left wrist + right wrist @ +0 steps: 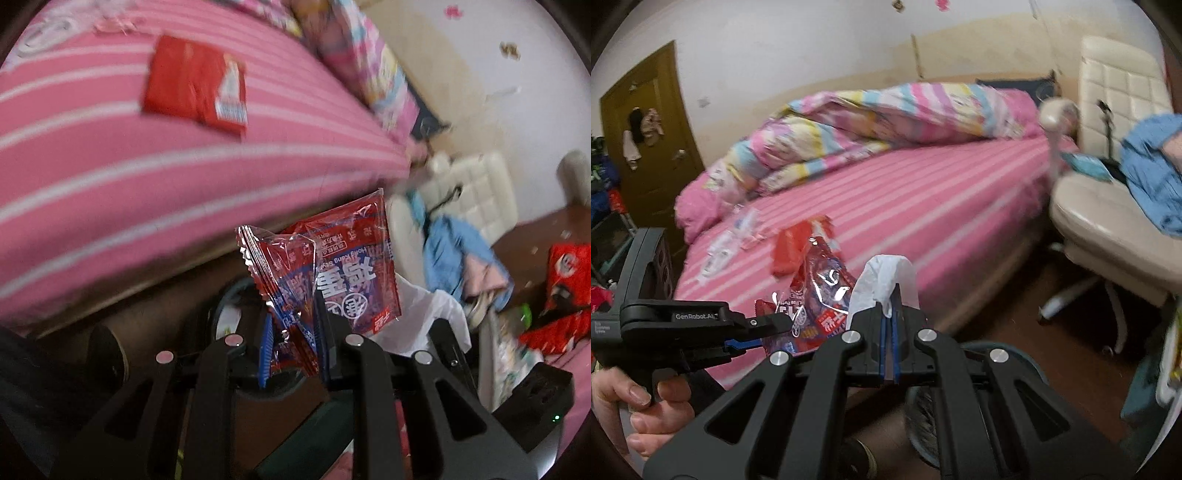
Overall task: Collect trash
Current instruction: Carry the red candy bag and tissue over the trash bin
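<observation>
Left gripper (293, 314) clamped on red snack wrapper (332, 266), its lower edge hidden between the jaws. Right gripper (891, 306) pinched on white plastic bag (882, 280), mostly cut off. Beyond, blurred red packet (195, 88) on striped bed (110, 166).

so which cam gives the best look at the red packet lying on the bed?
Left wrist view: the red packet lies flat on the striped sheet, whole and unblocked, though blurred. In the right wrist view it is farther off and partly hidden behind the snack wrapper held by the left gripper.
</observation>
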